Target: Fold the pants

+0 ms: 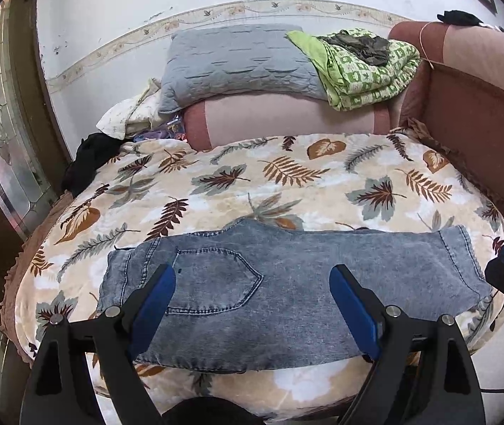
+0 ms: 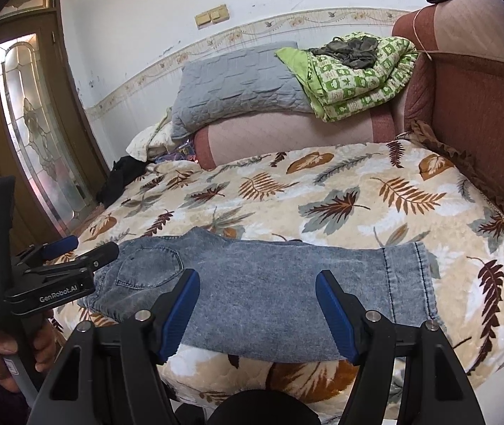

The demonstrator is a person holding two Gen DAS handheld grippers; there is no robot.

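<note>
My left gripper (image 1: 252, 304) hovers with its blue-padded jaws spread wide and empty, framing the back pocket of the faded blue denim pants (image 1: 287, 283). My right gripper (image 2: 257, 310) is likewise apart, gripping nothing, over the leg end. The pants lie flat, folded lengthwise, along the near edge of the cream leaf-print blanket (image 1: 287, 184) covering the bed.

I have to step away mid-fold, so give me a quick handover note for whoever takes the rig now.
Left gripper: open, holding nothing, over the jeans' pocket end.
Right gripper: open, holding nothing, over the hem end.
Jeans: lying flat along the near edge of the leaf-print blanket, apparently already folded leg over leg.
Left: grip the ends and fold again.
</note>
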